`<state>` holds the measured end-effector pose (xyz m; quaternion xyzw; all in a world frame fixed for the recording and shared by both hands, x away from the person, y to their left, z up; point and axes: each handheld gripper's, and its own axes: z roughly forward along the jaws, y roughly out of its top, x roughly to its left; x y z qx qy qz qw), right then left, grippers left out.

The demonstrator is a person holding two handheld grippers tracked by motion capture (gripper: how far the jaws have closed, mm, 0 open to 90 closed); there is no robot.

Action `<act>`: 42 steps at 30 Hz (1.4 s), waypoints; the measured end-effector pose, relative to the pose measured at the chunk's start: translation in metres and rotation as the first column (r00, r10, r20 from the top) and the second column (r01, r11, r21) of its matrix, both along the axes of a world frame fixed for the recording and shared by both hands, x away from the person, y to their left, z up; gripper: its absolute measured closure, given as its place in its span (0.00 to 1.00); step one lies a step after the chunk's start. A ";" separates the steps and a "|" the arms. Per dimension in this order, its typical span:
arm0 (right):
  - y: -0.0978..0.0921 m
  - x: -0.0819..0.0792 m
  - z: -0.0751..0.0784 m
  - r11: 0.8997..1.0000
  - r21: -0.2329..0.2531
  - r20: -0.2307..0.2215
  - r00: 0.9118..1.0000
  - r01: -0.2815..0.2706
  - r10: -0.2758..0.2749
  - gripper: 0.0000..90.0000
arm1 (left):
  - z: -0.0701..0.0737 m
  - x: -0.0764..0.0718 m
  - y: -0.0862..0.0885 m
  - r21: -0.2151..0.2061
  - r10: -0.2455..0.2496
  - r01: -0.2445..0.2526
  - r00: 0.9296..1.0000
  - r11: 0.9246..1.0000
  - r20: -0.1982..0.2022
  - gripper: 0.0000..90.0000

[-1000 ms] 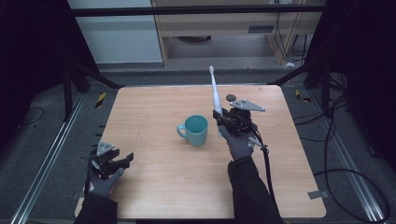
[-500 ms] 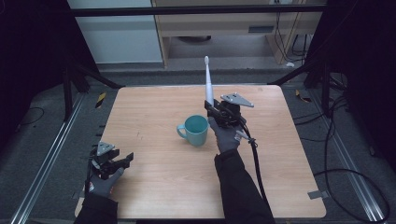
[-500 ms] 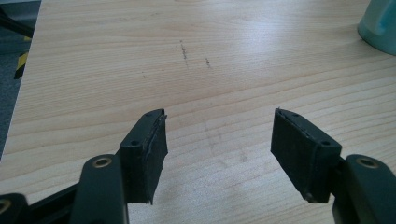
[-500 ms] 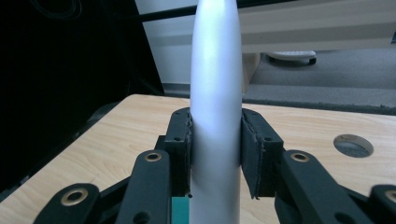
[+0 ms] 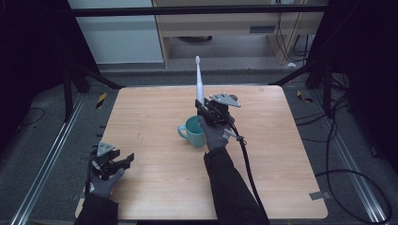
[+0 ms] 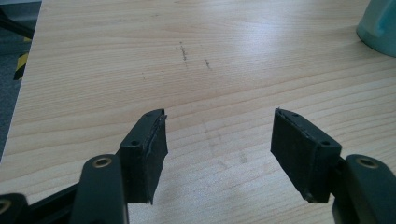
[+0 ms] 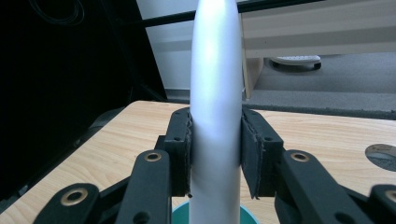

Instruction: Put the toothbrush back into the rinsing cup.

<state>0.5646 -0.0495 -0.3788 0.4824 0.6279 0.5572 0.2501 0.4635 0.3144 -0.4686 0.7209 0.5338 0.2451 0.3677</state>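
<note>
The right gripper point(image 5: 202, 108) was clamped on a white toothbrush point(image 5: 199, 82), its two jaws pressed against the handle from either side. In the right gripper view the handle point(image 7: 215, 112) rose straight up between the pads point(image 7: 180, 149), filling the gap, with the rim of a teal mug point(image 7: 217, 215) showing just beneath the jaws. From the high view the toothbrush stood nearly upright, tilted slightly away from the person, its brush head well above the gripper and past the far edge of the table point(image 5: 155, 117). The mug point(image 5: 193, 131) sat near the middle of the table, handle to the left, directly below and just in front of the right gripper; whether the toothbrush's lower end was inside the mug could not be told.

The left gripper point(image 5: 123, 161) rested at the table's near left corner, well apart from the mug. Its jaws were spread wide with only bare wood between the pads point(image 6: 149, 149), and an edge of the mug point(image 6: 379, 25) showed at the upper right of its view.
</note>
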 end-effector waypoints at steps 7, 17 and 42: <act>0.008 0.008 -0.013 1.000 -0.009 -0.023 1.000 0.002 -0.002 0.74 | 0.001 0.000 0.000 -0.001 0.001 -0.001 1.000 1.000 0.003 0.39; 0.016 0.013 -0.033 1.000 -0.031 -0.076 0.997 -0.005 0.003 0.74 | 0.001 -0.001 0.000 0.003 0.000 0.000 1.000 1.000 0.002 0.39; 0.023 0.008 -0.058 0.992 -0.125 -0.166 0.986 -0.027 0.006 0.73 | 0.001 -0.001 0.000 0.004 -0.001 0.001 1.000 1.000 0.003 0.39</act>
